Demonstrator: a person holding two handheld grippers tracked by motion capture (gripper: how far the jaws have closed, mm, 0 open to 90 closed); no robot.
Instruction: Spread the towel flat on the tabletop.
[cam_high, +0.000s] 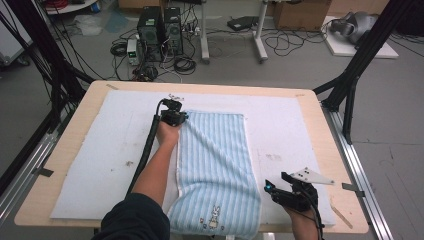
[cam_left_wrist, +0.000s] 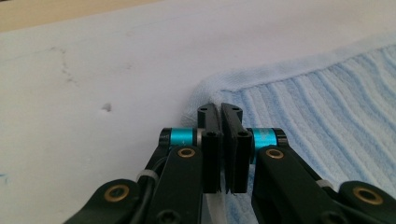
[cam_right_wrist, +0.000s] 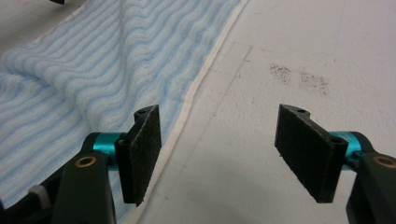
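On white mat, blue-striped towel (cam_high: 220, 165), far-left corner rumpled

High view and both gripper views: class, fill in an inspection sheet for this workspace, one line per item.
Surface: wooden table under a white mat with faint dark smudges.
Job's things: blue striped towel, rabbit motif at its near end, wrinkled by the far left corner.
Clutter: nothing seen on the mat.
Grippers: left gripper shut on the towel corner; right gripper open over bare mat beside the towel's edge.
Cables: black cable along the left forearm.
Surroundings: computer towers, floor cables, boxes.
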